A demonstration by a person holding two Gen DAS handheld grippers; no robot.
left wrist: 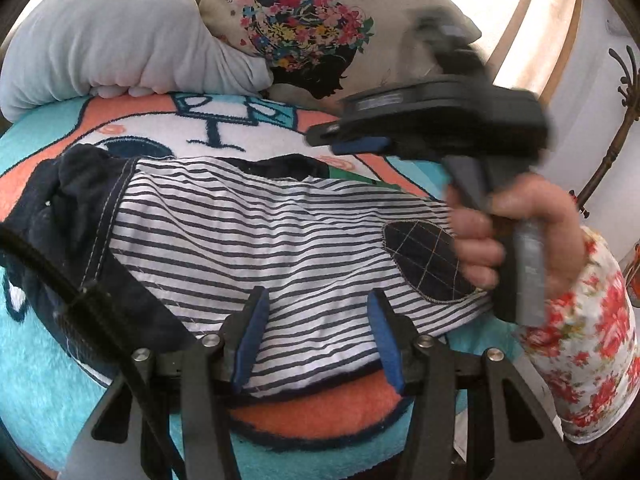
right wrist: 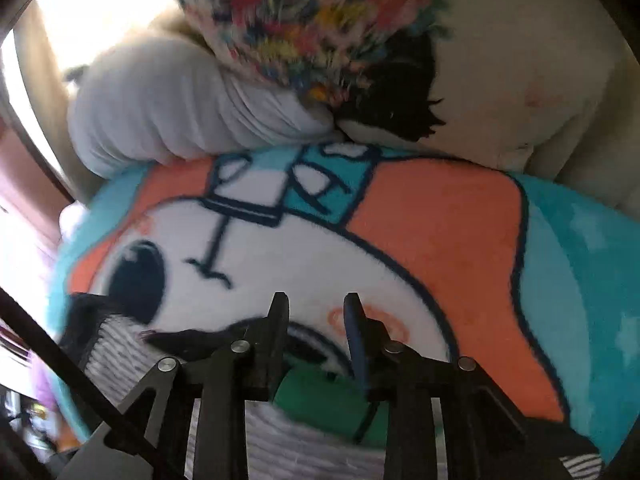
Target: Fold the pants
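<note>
Item — striped pants (left wrist: 248, 232), lying flat on a cartoon-print blanket (left wrist: 48, 360) below two pillows. Left tool (left wrist: 316, 340): jaws spread over the near hem, gripping nothing. Right tool (right wrist: 316, 320): parted, empty, above the far edge. Step: between folds, apparently — next move needs a fresh pinch on an edge.

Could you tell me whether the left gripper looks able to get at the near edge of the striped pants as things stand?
Probably yes. The left gripper hangs open right over the near part of the striped pants, nothing lying between. The right gripper sits higher and further back, out of the way.
</note>
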